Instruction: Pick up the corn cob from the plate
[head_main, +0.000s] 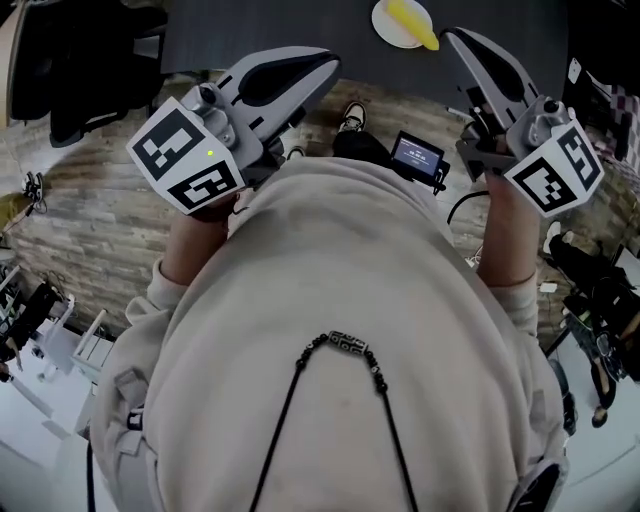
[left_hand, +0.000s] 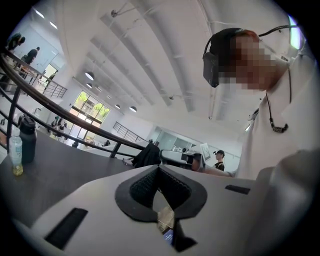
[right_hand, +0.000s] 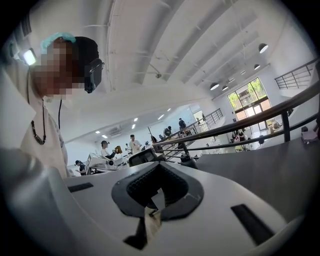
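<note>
**A:** What could go wrong from here?

**B:** Nearest first. Both tools are tucked in at the chest. The left gripper (head_main: 322, 66) has its jaws pressed together with nothing between them. The right gripper (head_main: 453, 38) is the same, closed and empty. If either one goes in closed, it will only nudge the corn cob (head_main: 413, 22) rather than grip it.

**A:** And further out?

**B:** The cob lies on the plate (head_main: 384, 24) at the near edge of the dark table (head_main: 270, 30), far from both tools. Its right end seems to hang over the plate's rim. It's round and smooth, so I'd guess an off-centre pinch rolls it off onto the table or over the edge. The plate looks light, so a low approach could push it along. Both tools are also aimed roughly the same way, so they could get in each other's way at the plate.

**A:** Pose?

**B:** Elbows are bent and the forearms sit close to the pale sweatshirt (head_main: 350, 300), one hand on each side of the chest. Both grippers point away from the body at about level, over the wooden floor (head_main: 90, 200) and toward the table. The right tip sits just right of the plate in the head view, nearer the cob than the left tip, which is well off to the left. I'd use the right one and open it before reaching.
</note>
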